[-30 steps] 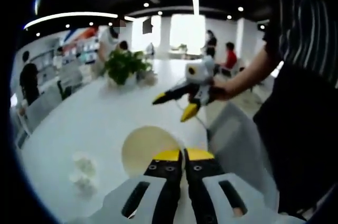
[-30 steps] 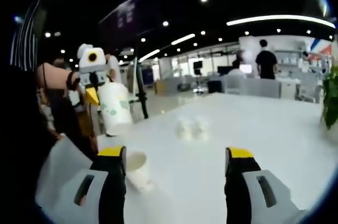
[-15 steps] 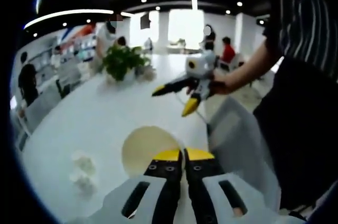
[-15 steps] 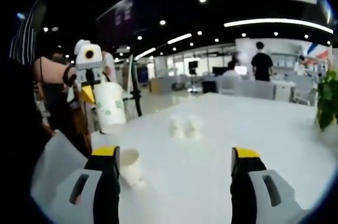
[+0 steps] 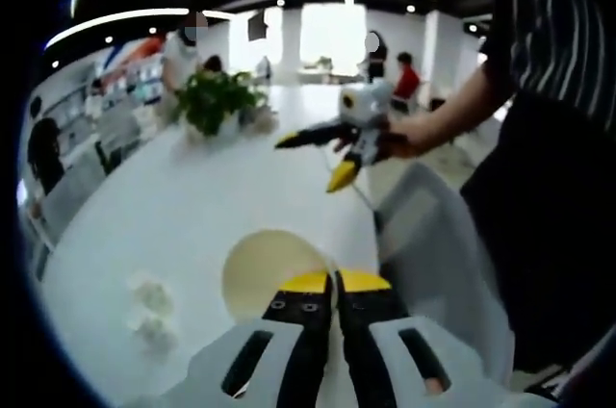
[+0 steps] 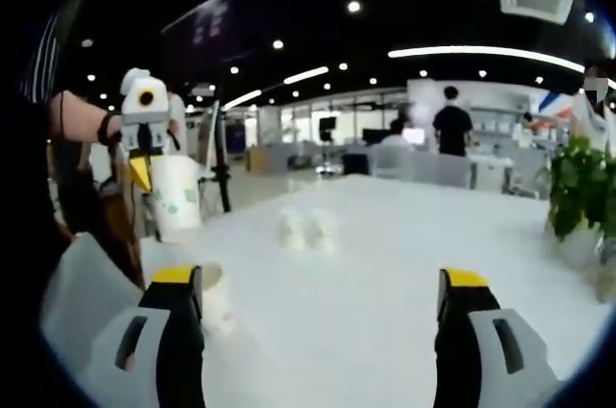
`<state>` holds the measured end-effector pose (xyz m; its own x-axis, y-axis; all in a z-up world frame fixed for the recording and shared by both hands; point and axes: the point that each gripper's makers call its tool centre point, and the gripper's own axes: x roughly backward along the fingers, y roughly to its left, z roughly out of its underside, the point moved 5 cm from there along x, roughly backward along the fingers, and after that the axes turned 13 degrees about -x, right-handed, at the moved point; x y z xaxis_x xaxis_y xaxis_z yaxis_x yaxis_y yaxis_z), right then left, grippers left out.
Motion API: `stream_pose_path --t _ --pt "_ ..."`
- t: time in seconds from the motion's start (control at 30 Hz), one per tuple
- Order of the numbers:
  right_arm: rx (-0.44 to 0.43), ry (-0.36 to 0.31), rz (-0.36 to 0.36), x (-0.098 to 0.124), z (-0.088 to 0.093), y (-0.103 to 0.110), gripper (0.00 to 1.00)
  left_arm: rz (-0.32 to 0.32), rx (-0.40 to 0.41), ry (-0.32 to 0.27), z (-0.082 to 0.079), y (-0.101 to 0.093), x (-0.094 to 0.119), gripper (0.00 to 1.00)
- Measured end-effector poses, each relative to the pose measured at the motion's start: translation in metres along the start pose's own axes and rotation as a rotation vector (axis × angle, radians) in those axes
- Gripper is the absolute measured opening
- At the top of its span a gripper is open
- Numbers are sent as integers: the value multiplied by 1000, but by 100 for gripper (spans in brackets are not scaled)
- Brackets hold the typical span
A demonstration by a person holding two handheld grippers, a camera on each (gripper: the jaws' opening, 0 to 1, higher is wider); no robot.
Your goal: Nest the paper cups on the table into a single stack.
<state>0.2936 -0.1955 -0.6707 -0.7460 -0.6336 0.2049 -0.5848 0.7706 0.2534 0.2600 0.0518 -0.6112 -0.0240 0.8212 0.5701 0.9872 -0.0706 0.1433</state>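
Pinching the rim of a paper cup (image 5: 268,268), the left gripper (image 5: 334,282) is holding it above the near side of the white table (image 5: 192,211); the jaws are pressed together on the rim, and the cup's round pale mouth is showing just beyond the yellow tips. In the right gripper view the same cup (image 6: 176,198) is hanging from that gripper (image 6: 141,172) over the table's left corner. The right gripper (image 6: 320,283) is standing with its jaws wide apart and nothing between them, and in the left gripper view it (image 5: 310,156) is floating above the table's right edge. Broad bare tabletop is lying open between the two tools and out toward the potted plant (image 5: 218,100). Another cup (image 6: 209,283) is sitting on the table behind the right tool's left jaw, partly covered by it. Two small white shapes (image 6: 306,229) are standing side by side farther out; blur is keeping them hard to make out. A grey chair back (image 5: 428,254) is crowding the table's right edge
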Motion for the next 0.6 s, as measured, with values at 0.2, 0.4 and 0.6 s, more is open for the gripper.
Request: stream_pose_path --t 0.2,0.4,0.6 --pt "-9 10 23 2 9 -4 100 25 -25 51 -3 -1 -5 0" --pt "-36 -4 40 2 14 -7 100 73 -70 146 0 -4 -13 0" --pt "-62 -24 38 1 16 -5 100 76 -148 238 -3 -1 -21 0"
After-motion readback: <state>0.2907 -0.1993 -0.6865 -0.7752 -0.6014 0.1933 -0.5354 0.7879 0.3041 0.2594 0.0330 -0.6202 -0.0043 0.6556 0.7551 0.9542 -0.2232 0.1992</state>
